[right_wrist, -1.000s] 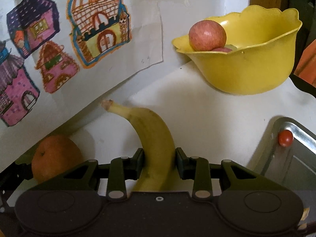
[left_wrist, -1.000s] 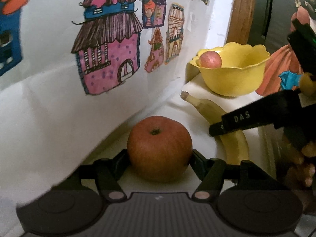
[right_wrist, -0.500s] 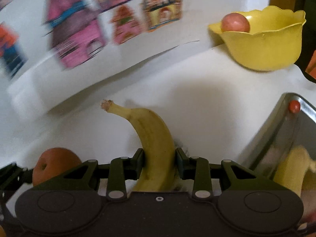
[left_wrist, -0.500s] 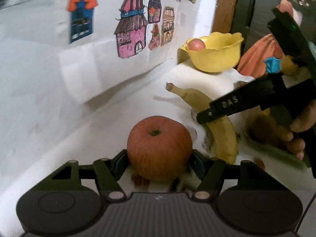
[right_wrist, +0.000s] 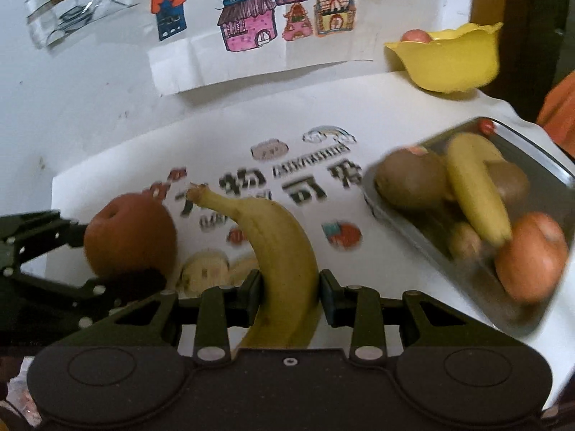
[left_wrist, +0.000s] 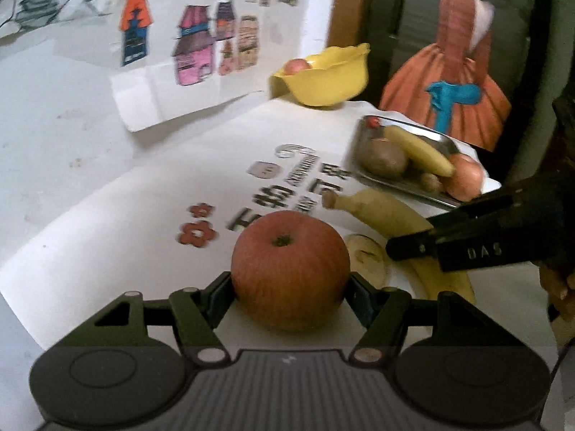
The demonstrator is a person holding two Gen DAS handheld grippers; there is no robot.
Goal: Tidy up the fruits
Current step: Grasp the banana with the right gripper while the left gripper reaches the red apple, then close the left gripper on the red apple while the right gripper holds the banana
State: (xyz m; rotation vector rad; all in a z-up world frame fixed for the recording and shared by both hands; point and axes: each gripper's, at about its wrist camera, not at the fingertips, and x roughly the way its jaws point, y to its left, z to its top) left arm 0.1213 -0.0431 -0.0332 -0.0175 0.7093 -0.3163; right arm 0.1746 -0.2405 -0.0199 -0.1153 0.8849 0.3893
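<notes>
A: Fruits are in both tools now. The left hand-held gripper [left_wrist: 289, 289] is closed on the apple [left_wrist: 290, 268], one finger on each side of it. The right hand-held gripper [right_wrist: 289, 289] is closed on the banana [right_wrist: 284, 251] in the same way.

B: What is different from a second ago?

A: A second ago both fruits were low on the tabletop [right_wrist: 107, 151], close to the wall and close to the yellow bowl [right_wrist: 449, 61]. Now both are pulled back and seem lifted. The printed sheet [left_wrist: 143, 222] shows below them, and the bowl is far behind it.

B: And the steel tray [right_wrist: 539, 147]?

A: It is now in view, in front of the bowl, on its right side. It holds a second banana [right_wrist: 474, 186], brown fruits and a reddish one. The bowl holds one pink apple [left_wrist: 296, 65].

B: So what does it mean for the task?

A: I judge that the picking up is done and the carrying is under way. Which container each fruit goes to, I cannot tell. The bowl already has an apple, so it may take this one.
</notes>
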